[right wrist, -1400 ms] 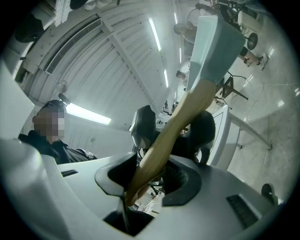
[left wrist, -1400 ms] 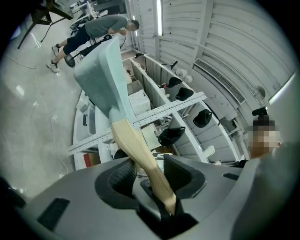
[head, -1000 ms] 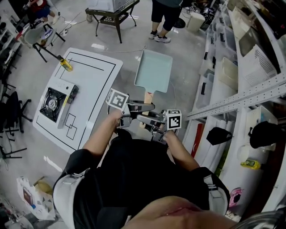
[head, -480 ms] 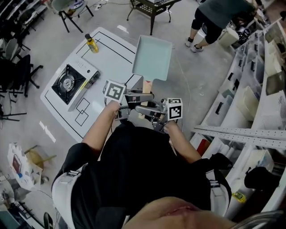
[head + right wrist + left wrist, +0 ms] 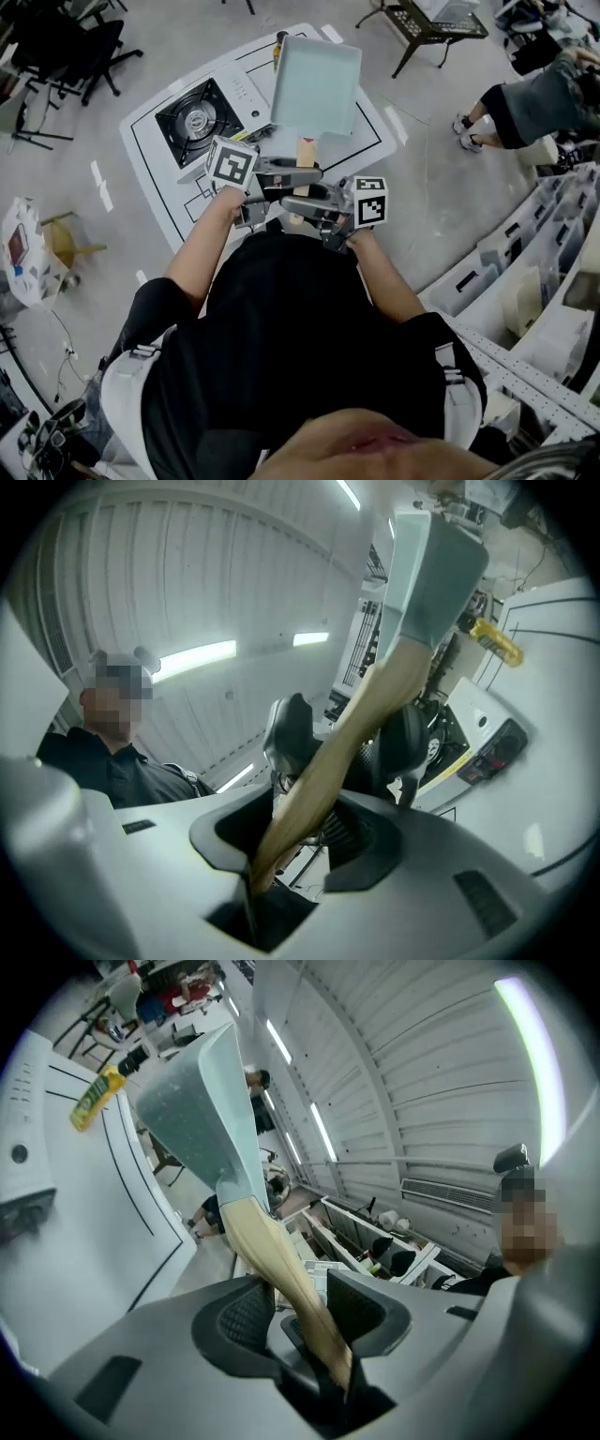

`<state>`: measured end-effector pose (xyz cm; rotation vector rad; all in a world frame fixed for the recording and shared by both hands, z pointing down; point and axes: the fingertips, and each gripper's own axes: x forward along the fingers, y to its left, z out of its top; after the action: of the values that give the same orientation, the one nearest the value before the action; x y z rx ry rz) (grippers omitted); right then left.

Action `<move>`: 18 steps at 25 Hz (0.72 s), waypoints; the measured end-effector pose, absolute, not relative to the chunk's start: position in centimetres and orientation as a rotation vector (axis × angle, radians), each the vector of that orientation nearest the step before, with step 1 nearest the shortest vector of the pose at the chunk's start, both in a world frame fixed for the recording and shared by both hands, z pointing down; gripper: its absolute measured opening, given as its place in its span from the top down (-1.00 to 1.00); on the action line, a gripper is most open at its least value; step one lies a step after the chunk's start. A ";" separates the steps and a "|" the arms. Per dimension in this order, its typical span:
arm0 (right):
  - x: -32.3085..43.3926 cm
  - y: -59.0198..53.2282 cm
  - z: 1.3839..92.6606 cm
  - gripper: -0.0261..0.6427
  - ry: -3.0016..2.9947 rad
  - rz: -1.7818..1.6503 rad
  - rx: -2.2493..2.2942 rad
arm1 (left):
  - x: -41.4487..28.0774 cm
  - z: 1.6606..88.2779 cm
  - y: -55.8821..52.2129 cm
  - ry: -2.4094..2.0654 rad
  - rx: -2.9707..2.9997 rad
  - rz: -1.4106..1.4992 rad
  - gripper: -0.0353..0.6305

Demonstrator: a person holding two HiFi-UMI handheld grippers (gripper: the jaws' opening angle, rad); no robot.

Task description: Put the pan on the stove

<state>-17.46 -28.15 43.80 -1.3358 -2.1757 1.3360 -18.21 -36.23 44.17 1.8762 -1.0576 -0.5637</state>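
Note:
A pale teal rectangular pan (image 5: 316, 84) hangs level above the white table (image 5: 159, 178), just right of the black portable stove (image 5: 195, 120). Its wooden handle (image 5: 305, 155) points back toward me. My left gripper (image 5: 281, 173) and my right gripper (image 5: 305, 202) face each other, and both are shut on that handle. In the left gripper view the handle (image 5: 281, 1279) runs between the pads up to the pan (image 5: 192, 1101). The right gripper view shows the same handle (image 5: 356, 733) and pan (image 5: 433, 569), with the stove (image 5: 441, 733) beyond them.
A yellow bottle (image 5: 278, 42) stands on the table's far side, half hidden by the pan. Black chairs (image 5: 66, 47) stand at upper left, and a dark metal table (image 5: 431, 23) and a person (image 5: 525, 94) at upper right. Shelving (image 5: 525, 300) lines the right.
I have turned left with the pan in both grippers. It has gone from over the bare floor to over the white table, beside the stove. Both grips are unchanged.

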 end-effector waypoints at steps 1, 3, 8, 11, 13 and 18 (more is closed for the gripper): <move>-18.2 -27.7 44.0 0.41 -2.153 1.324 -1.359 | -19.2 44.4 -35.8 -1.089 1.871 -0.575 0.34; -19.8 -26.2 44.6 0.41 -2.081 1.308 -1.404 | -21.5 45.1 -34.1 -1.156 1.828 -0.634 0.34; -25.7 -20.3 45.9 0.41 -1.865 1.274 -1.501 | -28.9 46.5 -27.7 -1.327 1.728 -0.713 0.34; -26.3 -19.6 46.2 0.41 -1.789 1.241 -1.558 | -30.1 46.9 -26.6 -1.388 1.637 -0.798 0.34; -26.6 -19.5 46.6 0.41 -1.741 1.223 -1.590 | -30.7 47.2 -26.3 -1.438 1.618 -0.822 0.34; -29.4 -14.4 49.2 0.41 -1.586 1.167 -1.647 | -34.3 49.7 -20.9 -1.515 1.507 -0.948 0.34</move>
<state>-29.37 -14.43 49.19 -1.6469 -1.5859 1.1672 -34.29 -20.90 49.74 1.5065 -1.5147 -0.9479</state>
